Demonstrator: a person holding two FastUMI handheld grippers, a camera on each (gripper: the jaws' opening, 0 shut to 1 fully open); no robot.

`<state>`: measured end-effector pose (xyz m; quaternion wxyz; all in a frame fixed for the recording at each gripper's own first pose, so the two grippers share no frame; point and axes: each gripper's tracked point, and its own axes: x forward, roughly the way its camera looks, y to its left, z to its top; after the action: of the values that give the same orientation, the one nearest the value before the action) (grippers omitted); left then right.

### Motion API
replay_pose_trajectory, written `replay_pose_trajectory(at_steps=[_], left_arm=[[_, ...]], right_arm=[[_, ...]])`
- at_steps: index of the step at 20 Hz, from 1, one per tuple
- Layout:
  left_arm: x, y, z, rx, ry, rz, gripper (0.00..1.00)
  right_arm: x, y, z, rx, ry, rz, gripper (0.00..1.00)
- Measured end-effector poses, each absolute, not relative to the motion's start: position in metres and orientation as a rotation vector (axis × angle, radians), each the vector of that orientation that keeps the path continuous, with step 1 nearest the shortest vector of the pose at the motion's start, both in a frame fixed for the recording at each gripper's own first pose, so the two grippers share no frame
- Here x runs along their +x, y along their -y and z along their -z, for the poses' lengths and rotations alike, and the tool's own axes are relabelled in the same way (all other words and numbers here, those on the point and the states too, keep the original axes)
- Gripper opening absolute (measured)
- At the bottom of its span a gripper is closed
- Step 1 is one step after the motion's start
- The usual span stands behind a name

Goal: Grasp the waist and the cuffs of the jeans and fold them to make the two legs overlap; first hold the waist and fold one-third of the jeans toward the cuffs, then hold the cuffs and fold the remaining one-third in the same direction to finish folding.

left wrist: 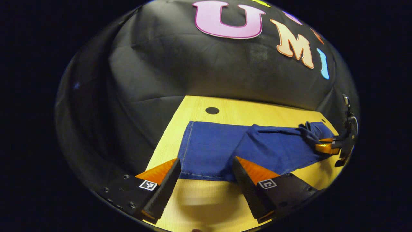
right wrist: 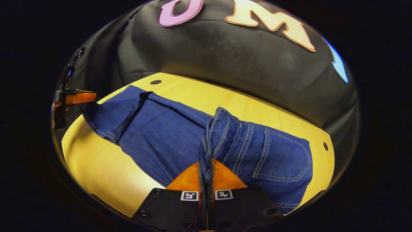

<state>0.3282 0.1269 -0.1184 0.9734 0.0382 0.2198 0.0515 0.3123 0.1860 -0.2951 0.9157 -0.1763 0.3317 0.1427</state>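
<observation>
Right gripper view: my right gripper [right wrist: 205, 167] pinches the bunched waist of the jeans [right wrist: 167, 132], dark blue denim stretched lengthwise along the table [right wrist: 96, 167], cuffs toward my wide-spread left gripper [left wrist: 206, 167].

Dark blue jeans [right wrist: 167, 135] — pale contrast stitching, light yellow wood-grain table [right wrist: 96, 161]

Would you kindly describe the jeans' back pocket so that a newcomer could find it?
Start at the yellow wooden table, where dark blue denim jeans lie. At the waist end, pinched by the right gripper, sits the stitched back pocket, set apart by its pale outlined seams.
</observation>
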Motion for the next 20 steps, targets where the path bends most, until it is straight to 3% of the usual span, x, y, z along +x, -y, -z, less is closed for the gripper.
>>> replay_pose_trajectory(at_steps=[8,12,17,18,19,20], left_arm=[[0.321,-0.127,0.146,-0.01,-0.515,-0.042,0.95],[0.322,-0.124,0.144,0.0,-0.504,-0.033,0.96],[0.317,-0.126,0.151,0.142,-0.545,-0.019,0.96],[0.317,-0.124,0.153,0.168,-0.554,-0.014,0.96],[0.317,-0.123,0.148,0.169,-0.539,0.002,0.93],[0.315,-0.123,0.149,0.158,-0.538,0.001,0.82]], right_arm=[[0.313,-0.182,0.298,-0.361,-0.689,-0.265,0.05],[0.313,-0.189,0.294,-0.302,-0.696,-0.257,0.2],[0.312,-0.196,0.275,-0.137,-0.687,-0.226,0.26],[0.311,-0.197,0.271,-0.103,-0.683,-0.223,0.22],[0.311,-0.197,0.267,-0.076,-0.68,-0.216,0.22],[0.31,-0.196,0.265,-0.062,-0.679,-0.209,0.22]])
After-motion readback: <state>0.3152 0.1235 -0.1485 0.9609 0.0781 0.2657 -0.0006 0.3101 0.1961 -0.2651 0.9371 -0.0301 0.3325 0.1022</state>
